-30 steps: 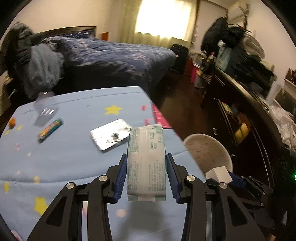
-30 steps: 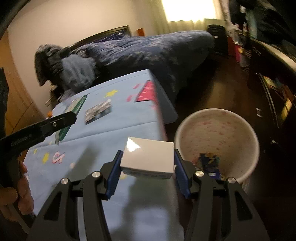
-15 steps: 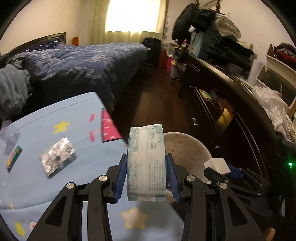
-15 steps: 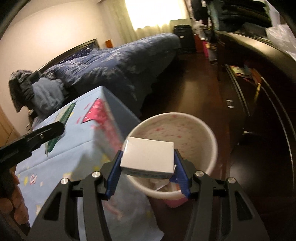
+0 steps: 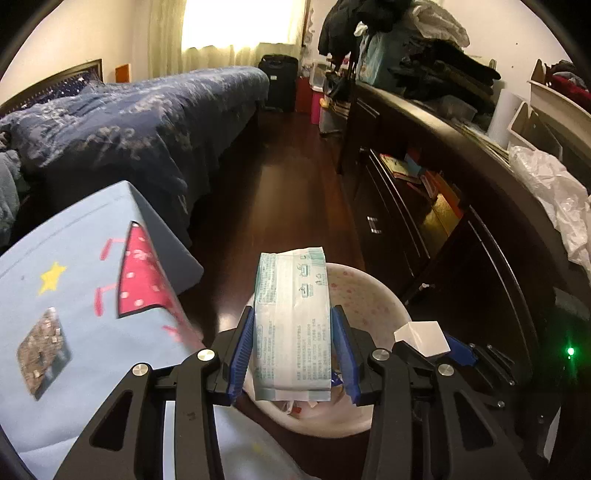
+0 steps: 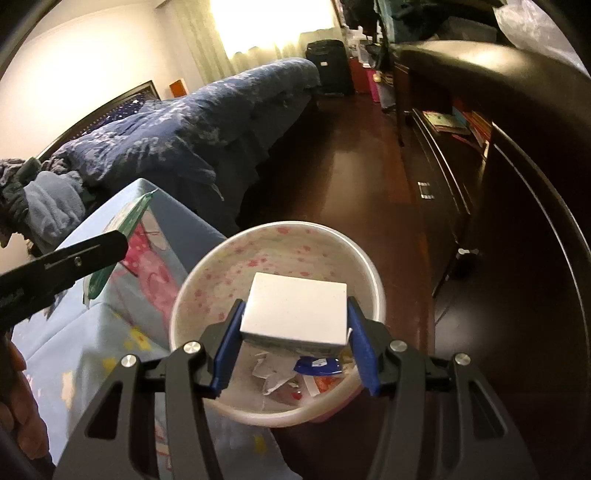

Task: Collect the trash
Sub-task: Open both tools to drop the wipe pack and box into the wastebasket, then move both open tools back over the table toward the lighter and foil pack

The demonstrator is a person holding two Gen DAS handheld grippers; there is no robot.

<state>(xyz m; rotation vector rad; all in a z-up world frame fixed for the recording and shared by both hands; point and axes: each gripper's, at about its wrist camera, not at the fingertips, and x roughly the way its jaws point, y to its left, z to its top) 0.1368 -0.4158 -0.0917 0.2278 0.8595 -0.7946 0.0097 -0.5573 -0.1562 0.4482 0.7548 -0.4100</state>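
A pale green and white plastic packet [image 5: 291,325] stands upright, clamped between the blue pads of the left gripper [image 5: 293,354]. It hangs over the near rim of a round white bin with pink speckles [image 5: 373,295]. A small white box [image 6: 295,312] lies flat, squeezed between the blue pads of the right gripper [image 6: 293,332], directly above the open mouth of the same bin [image 6: 207,273]. In the bottom of the bin lie torn paper scraps and a blue wrapper [image 6: 317,363].

Both grippers tilt downward toward the bin, side by side. In the left wrist view the white box [image 5: 421,338] shows at lower right; in the right wrist view a black finger of the left gripper [image 6: 74,254] crosses the left edge, and part of the person's hand [image 6: 18,417] appears at lower left.

The bin stands on dark wooden floor just beside a table under a light blue cloth [image 5: 74,258] printed with yellow stars and a pink shape. A silvery foil wrapper [image 5: 42,350] lies on the cloth. Beyond are a bed with a dark blue quilt [image 5: 129,125], a bright curtained window [image 5: 240,22], and a long dark cabinet [image 5: 461,221] piled with clothes and bags.
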